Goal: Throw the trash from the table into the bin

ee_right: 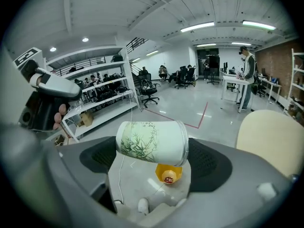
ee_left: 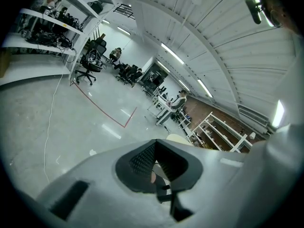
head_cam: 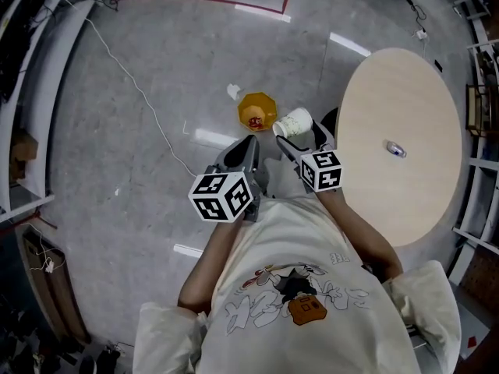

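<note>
Clenched across the right tongs (ee_right: 154, 158) is a white paper cup (ee_right: 149, 143) with a green bamboo print; it lies on its side, pinched between the two dark pads, its rim toward the right in the right gripper view; the left tongs (head_cam: 243, 150) are closed on nothing, their ribbed pads meeting in a narrow V in the left gripper view. Both tongs are held out in front of the person's cream T-shirt (head_cam: 312, 287), side by side and well above the floor (head_cam: 140, 170), each with its marker cube (head_cam: 224, 195) facing the head view; the cup hangs in the air off the edge of the round pale surface (head_cam: 398, 92), not resting on it. Below, on the floor, stands an orange eight-sided bin (head_cam: 256, 111) with something red and white inside; from the head view the cup sits just beside the bin's right edge, and from the right gripper view the bin shows directly under the cup. One small silvery object (head_cam: 396, 149) lies on the surface; a white scrap (head_cam: 233, 92) lies on the floor just beyond the bin; a thin white cable (head_cam: 136, 88) trails across the grey floor, and a red line (head_cam: 203, 0) is marked farther off.
</note>
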`<action>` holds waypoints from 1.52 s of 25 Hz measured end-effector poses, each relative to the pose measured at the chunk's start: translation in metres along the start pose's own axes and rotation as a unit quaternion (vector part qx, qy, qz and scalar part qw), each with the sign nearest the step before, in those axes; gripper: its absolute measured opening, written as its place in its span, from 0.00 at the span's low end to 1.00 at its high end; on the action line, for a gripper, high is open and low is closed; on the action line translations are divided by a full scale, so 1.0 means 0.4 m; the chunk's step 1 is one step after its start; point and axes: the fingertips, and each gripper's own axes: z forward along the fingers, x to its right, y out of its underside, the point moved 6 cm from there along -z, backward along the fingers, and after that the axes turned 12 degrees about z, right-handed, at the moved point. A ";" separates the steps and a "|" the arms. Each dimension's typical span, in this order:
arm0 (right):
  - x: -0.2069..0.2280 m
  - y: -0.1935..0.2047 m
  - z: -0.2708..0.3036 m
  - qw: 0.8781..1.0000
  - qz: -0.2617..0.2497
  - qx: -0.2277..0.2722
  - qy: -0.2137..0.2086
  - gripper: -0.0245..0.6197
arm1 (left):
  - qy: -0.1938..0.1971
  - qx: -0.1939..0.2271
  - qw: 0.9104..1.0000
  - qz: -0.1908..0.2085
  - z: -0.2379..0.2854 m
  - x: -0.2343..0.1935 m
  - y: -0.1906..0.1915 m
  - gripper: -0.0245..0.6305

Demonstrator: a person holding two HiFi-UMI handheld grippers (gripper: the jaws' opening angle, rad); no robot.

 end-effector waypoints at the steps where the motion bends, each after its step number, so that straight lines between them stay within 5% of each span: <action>1: 0.003 0.002 0.005 1.000 0.001 -0.005 -0.004 0.78 | -0.001 -0.002 1.000 -0.003 0.009 0.001 0.005 0.04; 7: 0.092 0.057 0.087 0.999 -0.006 -0.031 -0.028 0.78 | -0.020 -0.018 1.000 -0.007 0.106 0.001 0.076 0.04; 12: 0.067 0.014 0.073 0.997 -0.017 -0.065 -0.024 0.78 | -0.024 -0.032 0.999 -0.021 0.073 0.021 0.007 0.04; 18: 0.121 -0.017 0.214 0.995 -0.028 -0.075 -0.056 0.78 | -0.056 -0.055 0.997 -0.004 0.155 -0.020 0.018 0.04; 38: 0.276 0.175 0.563 0.971 -0.072 -0.208 -0.093 0.78 | -0.183 -0.085 0.972 -0.124 0.340 -0.125 0.160 0.04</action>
